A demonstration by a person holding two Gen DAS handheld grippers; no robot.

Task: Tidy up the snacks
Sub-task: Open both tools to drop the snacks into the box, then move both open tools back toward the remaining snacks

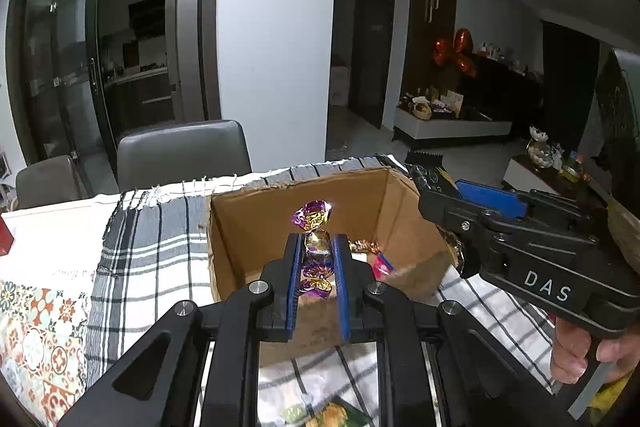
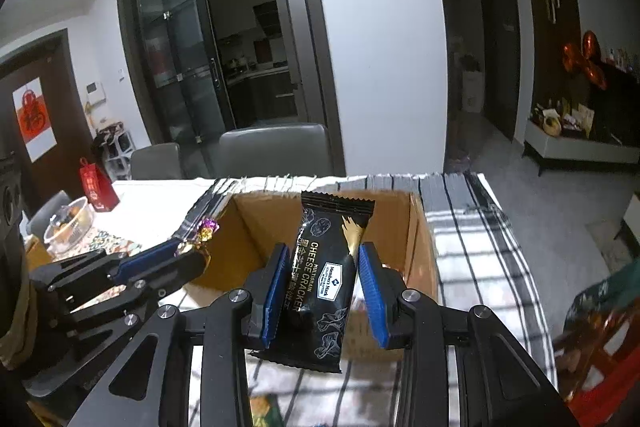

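- Cardboard box [image 1: 256, 239] sits open-topped on the striped cloth [image 1: 160, 227]; it is the drop target, and both grippers are at its near side.
- Left gripper [image 1: 316, 247] is clenched on a purple-and-gold foil candy [image 1: 316, 243], held upright between the blue pads, in line with the box opening.
- Right gripper [image 2: 324, 255] is clamped on a black cheese cracker packet [image 2: 328, 279], gripped by its long sides, top end toward the far wall of the box.
- From the right wrist view, the left gripper comes in from the left over the near-left corner of the box, candy at its tip.
- Done so far: at least two wrapped snacks [image 1: 372, 255] already lie on the box floor, near its right wall. Exact count cannot be told; the left gripper hides part of the floor.
- In progress: both snacks are picked up but not yet released; neither touches the box.
- Left to do: drop both in the box. One more green-and-yellow packet [image 1: 332, 415] lies on the cloth near the bottom edge of the left wrist view, outside the box, so likely at least one more pick.
- Risk: both grippers crowd one opening; staggered drops are probably safer.
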